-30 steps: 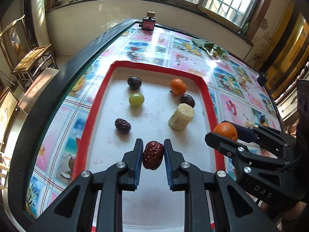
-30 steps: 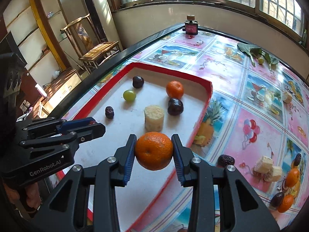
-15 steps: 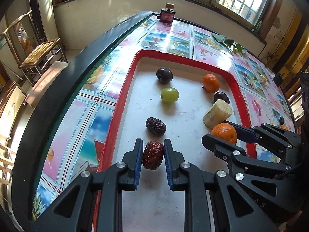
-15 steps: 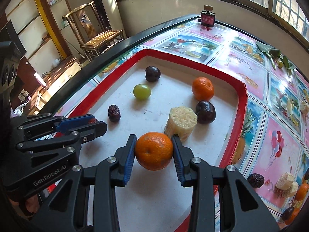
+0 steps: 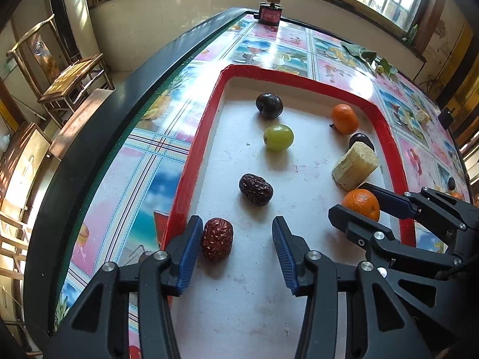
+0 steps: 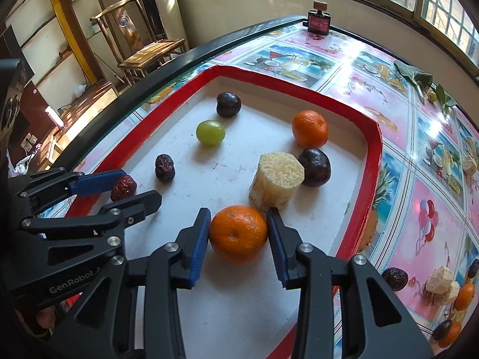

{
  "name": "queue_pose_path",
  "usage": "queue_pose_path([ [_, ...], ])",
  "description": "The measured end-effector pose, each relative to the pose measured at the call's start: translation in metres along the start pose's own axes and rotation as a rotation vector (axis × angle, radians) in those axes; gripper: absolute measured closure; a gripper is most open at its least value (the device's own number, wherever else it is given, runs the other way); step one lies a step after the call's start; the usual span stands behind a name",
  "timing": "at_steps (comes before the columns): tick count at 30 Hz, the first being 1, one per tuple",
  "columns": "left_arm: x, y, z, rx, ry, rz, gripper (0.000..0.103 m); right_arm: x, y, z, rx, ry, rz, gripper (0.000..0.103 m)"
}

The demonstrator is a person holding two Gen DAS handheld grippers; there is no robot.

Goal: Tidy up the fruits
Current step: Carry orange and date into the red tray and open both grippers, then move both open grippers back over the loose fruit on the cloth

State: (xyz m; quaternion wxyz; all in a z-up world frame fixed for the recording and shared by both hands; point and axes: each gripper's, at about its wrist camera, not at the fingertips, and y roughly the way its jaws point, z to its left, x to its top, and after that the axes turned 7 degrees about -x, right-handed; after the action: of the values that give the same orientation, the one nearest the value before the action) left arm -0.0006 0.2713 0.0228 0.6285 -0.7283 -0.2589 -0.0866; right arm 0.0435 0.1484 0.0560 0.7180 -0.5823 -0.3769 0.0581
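A red-rimmed white tray (image 5: 191,161) holds a dark plum (image 5: 269,105), a green grape (image 5: 278,137), an orange (image 5: 344,118), a second plum (image 5: 360,142), a sugarcane chunk (image 5: 354,169) and a dark date (image 5: 256,189). My left gripper (image 5: 236,233) is open near the tray's left rim. A red date (image 5: 217,239) lies on the tray floor against the inside of the gripper's left finger. My right gripper (image 6: 238,224) is shut on a second orange (image 6: 238,233), low over the tray just in front of the sugarcane chunk (image 6: 277,179).
Loose fruit lies on the patterned tablecloth right of the tray: a date (image 6: 395,278), sugarcane pieces (image 6: 440,281) and small oranges (image 6: 465,296). A red bottle (image 6: 318,21) and green leaves (image 6: 419,80) sit at the far end. A wooden chair (image 6: 140,45) stands beyond the table's black edge.
My left gripper has opened and let go of the red date, which now lies on the tray. Both grippers moved forward and lower over the tray, the right one still carrying its orange.
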Motion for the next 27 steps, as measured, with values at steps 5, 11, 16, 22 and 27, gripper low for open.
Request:
queue_pose_path([
  [5,-0.001,-0.002,-0.001,-0.001,-0.028,0.007,0.049,0.0,-0.005,-0.003,-0.016,0.0,-0.005,0.057],
  [11,-0.003,-0.012,-0.005,0.006,-0.043,-0.018,0.037,-0.004,-0.021,-0.012,-0.033,0.009,-0.028,0.05],
  [16,-0.006,-0.023,-0.013,0.025,-0.036,-0.059,0.026,-0.009,-0.038,-0.021,-0.044,0.021,-0.059,0.041],
  [22,-0.01,-0.034,-0.034,0.033,-0.01,-0.093,0.025,-0.019,-0.061,-0.03,-0.065,0.009,-0.094,0.04],
  [27,-0.014,-0.044,-0.058,0.043,0.03,-0.129,0.025,-0.032,-0.078,-0.046,-0.07,0.03,-0.115,0.039],
])
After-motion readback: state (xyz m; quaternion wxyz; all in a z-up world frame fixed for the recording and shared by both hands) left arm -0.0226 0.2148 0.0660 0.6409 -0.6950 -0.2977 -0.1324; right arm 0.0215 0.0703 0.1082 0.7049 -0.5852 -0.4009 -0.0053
